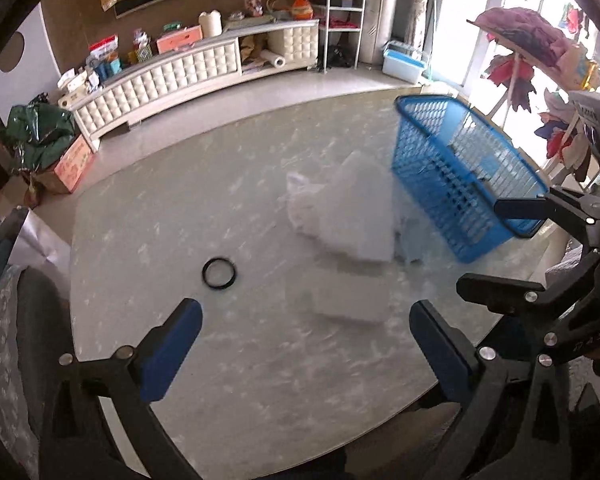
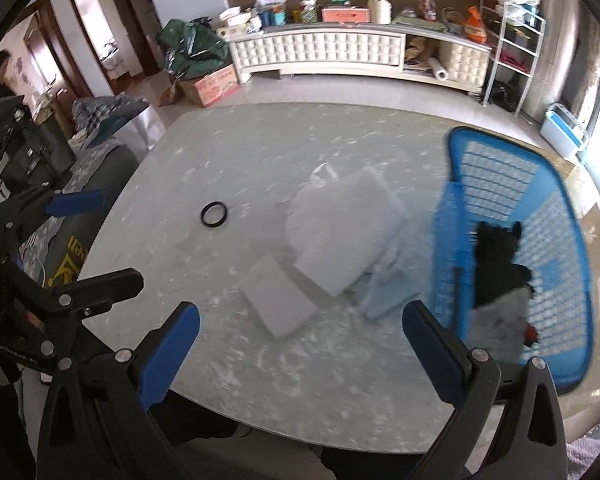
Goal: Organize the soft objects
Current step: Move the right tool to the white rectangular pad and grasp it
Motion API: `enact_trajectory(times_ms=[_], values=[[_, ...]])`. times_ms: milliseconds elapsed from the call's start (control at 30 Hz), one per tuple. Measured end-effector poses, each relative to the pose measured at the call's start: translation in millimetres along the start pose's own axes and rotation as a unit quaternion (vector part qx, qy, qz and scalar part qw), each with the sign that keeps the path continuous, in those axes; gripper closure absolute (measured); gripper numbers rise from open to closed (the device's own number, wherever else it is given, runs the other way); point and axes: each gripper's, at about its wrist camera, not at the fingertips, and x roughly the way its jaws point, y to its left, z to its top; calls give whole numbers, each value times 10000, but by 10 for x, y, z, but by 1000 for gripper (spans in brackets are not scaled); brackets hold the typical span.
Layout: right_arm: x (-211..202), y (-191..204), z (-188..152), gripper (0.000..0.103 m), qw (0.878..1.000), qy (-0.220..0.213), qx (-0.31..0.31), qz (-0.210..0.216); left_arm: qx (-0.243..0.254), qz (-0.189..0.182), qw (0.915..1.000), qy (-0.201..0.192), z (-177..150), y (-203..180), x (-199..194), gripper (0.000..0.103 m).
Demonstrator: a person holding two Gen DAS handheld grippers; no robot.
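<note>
Left wrist view: left claw (image 1: 306,344) wide, nothing between pads, above counter (image 1: 260,360). Right claw (image 2: 300,344) likewise wide, empty. Beyond: small white pad (image 2: 278,300), big white cushion (image 2: 348,232) overlapping pale blue cloth (image 2: 388,296). Blue basket (image 2: 572,240) at right, dark cloth (image 2: 498,264) inside. Black ring (image 2: 214,214) apart, leftward.

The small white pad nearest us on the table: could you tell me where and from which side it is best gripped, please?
Probably the small pad by its near short edge, from the table's near side. It lies flat and apart from the pile, so that edge is free; its far end nears the pile. Both tools stand open, holding nothing.
</note>
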Motion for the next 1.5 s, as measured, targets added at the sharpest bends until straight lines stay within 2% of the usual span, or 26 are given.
enact_trajectory(times_ms=[300, 433, 667, 867, 967, 1133, 1300, 1500], values=[[616, 217, -38, 1, 9976, 599, -303, 138, -366, -61, 9987, 336, -278, 396, 310, 0], [851, 284, -69, 1, 9961, 802, -347, 120, -320, -42, 9984, 465, -387, 466, 486, 0], [1261, 270, -102, 1, 9910, 1279, -394, 92, -386, -166, 9974, 593, -425, 585, 697, 0], [1457, 249, -24, 2, 9889, 1437, -364, 40, -454, -207, 9966, 655, -449, 763, 852, 0], [1562, 280, 23, 9, 9877, 1502, -425, 57, -495, -174, 9960, 726, -456, 863, 949, 0], [1677, 328, 60, 12, 9867, 1548, -498, 3, -473, -193, 9958, 758, -391, 1003, 1099, 0], [1831, 360, 95, 25, 9856, 1617, -493, -6, -310, -245, 9964, 752, -259, 1130, 1225, 0], [1849, 387, 88, 34, 9875, 1493, -512, -15, 10, -266, 9963, 811, -100, 1212, 1463, 0]])
